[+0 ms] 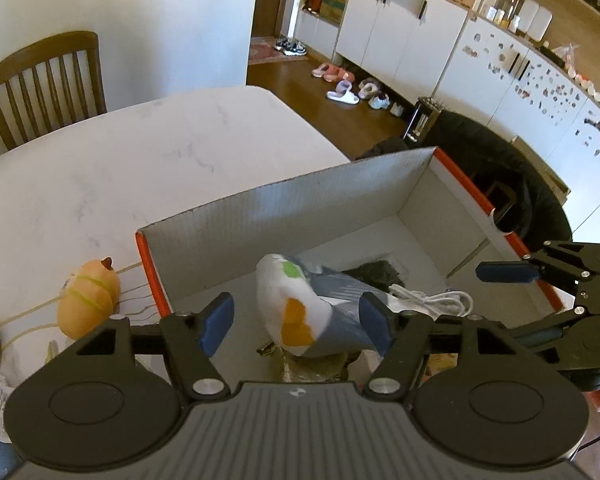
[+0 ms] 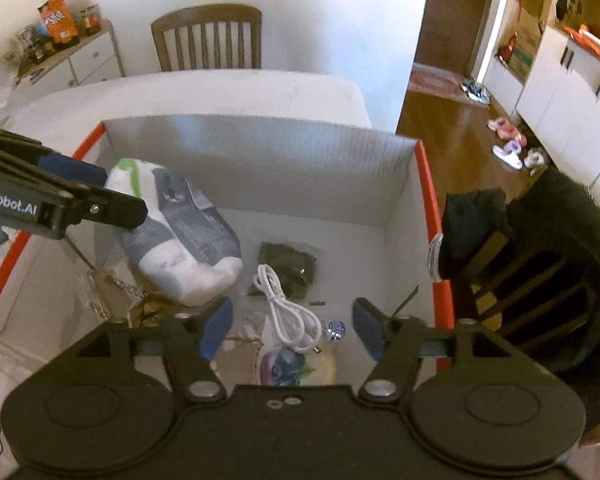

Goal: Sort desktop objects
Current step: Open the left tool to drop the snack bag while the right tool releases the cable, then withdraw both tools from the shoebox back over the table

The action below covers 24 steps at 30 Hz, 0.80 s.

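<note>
Left wrist view: black gripper housing fills the lower frame, and the left gripper (image 1: 298, 322) sits above the near end of the box (image 1: 284, 208), tilted down into it. Its two blue pads (image 1: 216, 322) are spread wide; the right pad overlaps the edge of the sock bundle (image 1: 312, 308), yet the bundle is blurred and nothing shows a clamp, so the gripper reads as released. One bundle is counted, grey and white with orange and green patches, its long axis running from upper left to lower right, white end toward the upper left. It lies within the box, over the near floor (contact with the floor cannot be told). One white cable (image 1: 432, 300) is coiled just beyond it, beside one dark fuzzy item (image 1: 376, 272). One orange duck toy (image 1: 88, 300) stands on the tabletop (image 1: 140, 160) outside the box's left wall. The right gripper (image 1: 512, 272) enters from the right above the box rim.

Right wrist view: the right gripper (image 2: 292, 326) hovers over the near side of the box (image 2: 260, 152), angled downward, its blue pads (image 2: 216, 330) well apart and holding nothing. The left gripper (image 2: 88, 184) reaches in from the left, against the bundle's (image 2: 188, 232) upper end. Here the bundle's long axis slopes from upper left to lower right. One cable (image 2: 288, 312), one dark item (image 2: 288, 266) and one wooden chair (image 2: 208, 36) are counted.
</note>
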{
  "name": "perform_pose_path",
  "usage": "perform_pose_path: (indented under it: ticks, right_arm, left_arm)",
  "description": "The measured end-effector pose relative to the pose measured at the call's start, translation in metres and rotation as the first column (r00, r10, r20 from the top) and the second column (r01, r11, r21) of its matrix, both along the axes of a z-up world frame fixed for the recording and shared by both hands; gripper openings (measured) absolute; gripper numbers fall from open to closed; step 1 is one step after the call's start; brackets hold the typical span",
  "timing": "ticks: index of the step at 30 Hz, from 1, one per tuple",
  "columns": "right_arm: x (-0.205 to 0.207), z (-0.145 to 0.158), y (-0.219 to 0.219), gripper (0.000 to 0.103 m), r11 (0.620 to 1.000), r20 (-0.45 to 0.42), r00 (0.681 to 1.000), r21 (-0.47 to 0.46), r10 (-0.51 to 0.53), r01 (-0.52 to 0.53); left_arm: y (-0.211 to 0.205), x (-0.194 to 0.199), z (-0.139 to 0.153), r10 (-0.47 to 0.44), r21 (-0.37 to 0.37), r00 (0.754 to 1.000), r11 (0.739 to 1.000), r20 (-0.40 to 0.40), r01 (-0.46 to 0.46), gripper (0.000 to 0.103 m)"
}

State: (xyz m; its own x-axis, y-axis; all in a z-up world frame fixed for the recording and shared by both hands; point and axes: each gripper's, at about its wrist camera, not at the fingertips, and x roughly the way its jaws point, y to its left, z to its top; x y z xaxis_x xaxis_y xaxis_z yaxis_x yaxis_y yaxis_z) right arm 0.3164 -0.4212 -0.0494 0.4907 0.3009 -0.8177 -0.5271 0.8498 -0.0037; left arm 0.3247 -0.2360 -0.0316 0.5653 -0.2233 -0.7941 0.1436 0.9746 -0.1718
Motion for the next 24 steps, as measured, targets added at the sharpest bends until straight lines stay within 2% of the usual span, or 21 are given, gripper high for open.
perform_pose_path:
  ticks: [13,15,24]
  right_arm:
    - [-0.019,0.034,-0.011,0.072,0.993,0.022,0.999,0.111,0.03,-0.032]
    - [-0.025,0.039,-0.009,0.076,0.991,0.03,0.999,0.123,0.039,-0.042]
    - [-0.058,0.059,0.012,0.08,0.986,0.09,0.992,0.138,0.083,-0.095]
  left_arm:
    - [0.002,-0.04,0.035,0.003,-0.044,0.995,0.999,0.095,0.002,0.068]
    - [0.004,-0.047,0.04,0.008,-0.058,0.994,0.998,0.113,-0.002,0.068]
    - [0.022,-0.082,0.061,0.001,-0.097,0.986,0.995,0.164,0.016,0.068]
